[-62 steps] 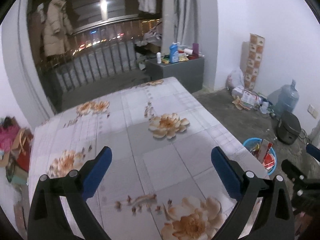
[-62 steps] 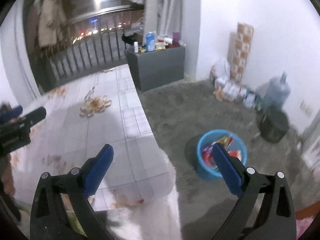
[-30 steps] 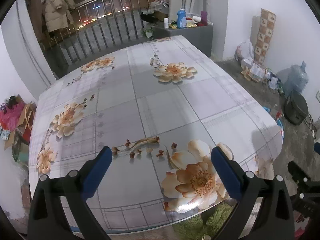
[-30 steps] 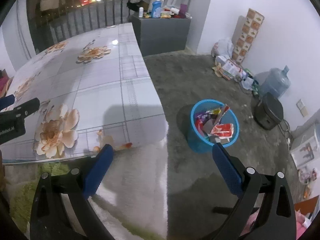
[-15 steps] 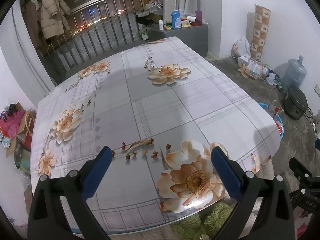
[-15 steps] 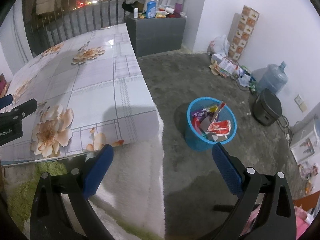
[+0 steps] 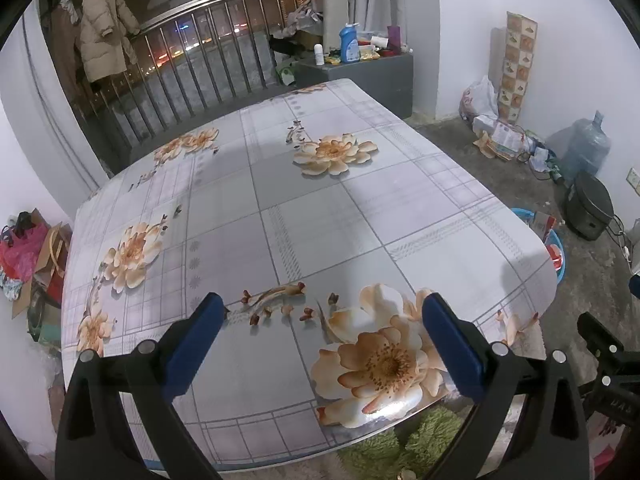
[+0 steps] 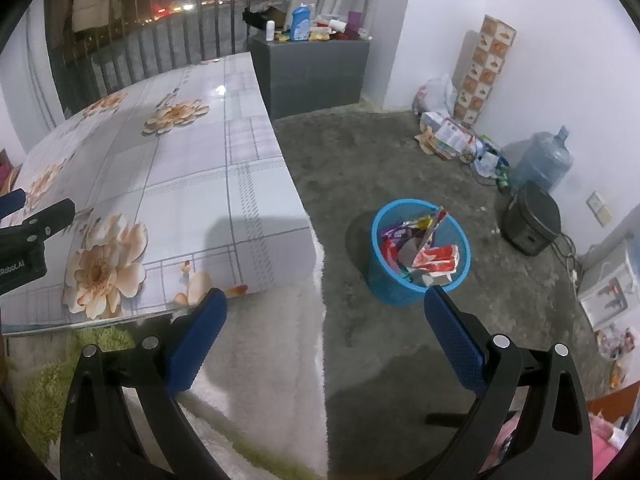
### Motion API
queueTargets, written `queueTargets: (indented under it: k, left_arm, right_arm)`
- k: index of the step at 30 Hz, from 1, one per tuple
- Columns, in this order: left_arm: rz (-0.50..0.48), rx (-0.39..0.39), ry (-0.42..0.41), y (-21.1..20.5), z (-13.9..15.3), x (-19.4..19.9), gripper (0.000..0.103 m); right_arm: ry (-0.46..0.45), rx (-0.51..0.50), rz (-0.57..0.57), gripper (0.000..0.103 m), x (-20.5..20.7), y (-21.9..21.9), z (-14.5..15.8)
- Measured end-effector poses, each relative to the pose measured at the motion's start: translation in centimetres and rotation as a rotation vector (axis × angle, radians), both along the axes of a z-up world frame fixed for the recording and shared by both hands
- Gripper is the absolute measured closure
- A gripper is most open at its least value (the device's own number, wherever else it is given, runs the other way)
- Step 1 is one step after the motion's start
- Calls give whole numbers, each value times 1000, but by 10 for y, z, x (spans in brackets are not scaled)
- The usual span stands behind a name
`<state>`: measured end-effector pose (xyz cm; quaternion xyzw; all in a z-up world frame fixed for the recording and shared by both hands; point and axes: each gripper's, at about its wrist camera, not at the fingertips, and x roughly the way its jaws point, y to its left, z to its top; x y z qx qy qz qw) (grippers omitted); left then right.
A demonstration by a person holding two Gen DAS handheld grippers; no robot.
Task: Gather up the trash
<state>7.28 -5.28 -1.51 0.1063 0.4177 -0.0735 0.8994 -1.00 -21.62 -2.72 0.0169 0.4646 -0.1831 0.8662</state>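
A blue round bin [image 8: 416, 280] stands on the grey floor right of the table, holding several crumpled wrappers [image 8: 434, 258]. Its rim also shows past the table's right edge in the left wrist view [image 7: 556, 254]. My left gripper [image 7: 320, 320] is open and empty, held over the near edge of the floral table [image 7: 304, 208]. My right gripper [image 8: 324, 312] is open and empty, held above the floor at the table's near right corner, short of the bin. No loose trash shows on the table top.
A grey cabinet [image 8: 316, 76] with bottles stands behind the table. A water jug [image 8: 540, 164], a dark cooker [image 8: 530, 220] and a pile of bags and papers [image 8: 448, 132] line the right wall. A railing [image 7: 192, 76] runs behind. Green and white rugs [image 8: 256, 364] lie below.
Both grippers have pulled back from the table and risen, so the table's near edge and the rugs now show. The bin with wrappers came into fuller view on the right. Jaws stayed open.
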Motion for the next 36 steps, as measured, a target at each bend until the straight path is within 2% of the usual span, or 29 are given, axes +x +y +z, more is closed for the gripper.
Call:
queueTargets:
  k: [36]
  left_arm:
    - [8, 0, -1, -2, 6, 3, 6]
  right_arm:
    - [-11, -12, -1, 9, 0, -6, 2]
